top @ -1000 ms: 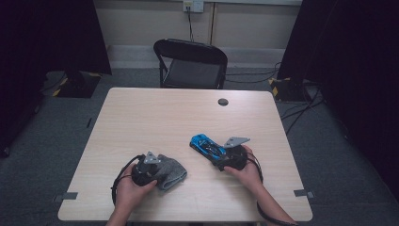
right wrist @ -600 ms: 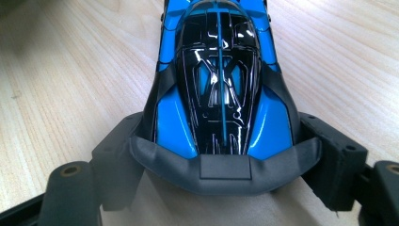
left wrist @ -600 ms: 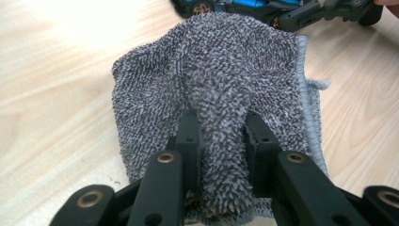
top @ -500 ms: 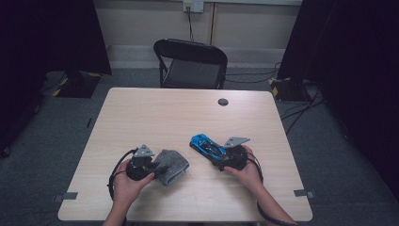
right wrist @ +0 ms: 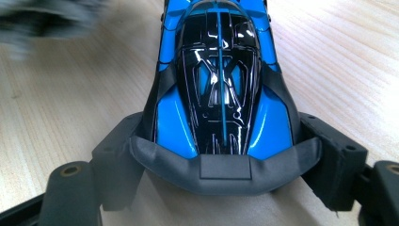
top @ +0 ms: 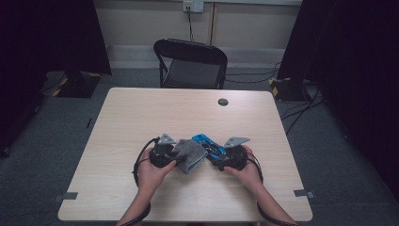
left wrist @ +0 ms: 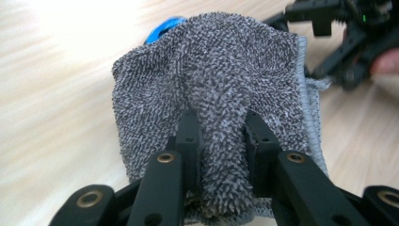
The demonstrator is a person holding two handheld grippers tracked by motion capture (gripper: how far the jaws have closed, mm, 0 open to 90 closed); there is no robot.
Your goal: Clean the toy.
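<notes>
A grey looped-pile cloth (left wrist: 221, 89) with a paler grey stitched edge, a glossy blue toy car (right wrist: 221, 80) with a black, blue-lined canopy and matte black rear bumper, on a pale wood-grain desk (top: 141, 113).

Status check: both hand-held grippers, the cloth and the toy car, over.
Left hand-held gripper shut on grey cloth. Right hand-held gripper clamps blue toy car by its sides. Cloth right beside car, nothing between them.
</notes>
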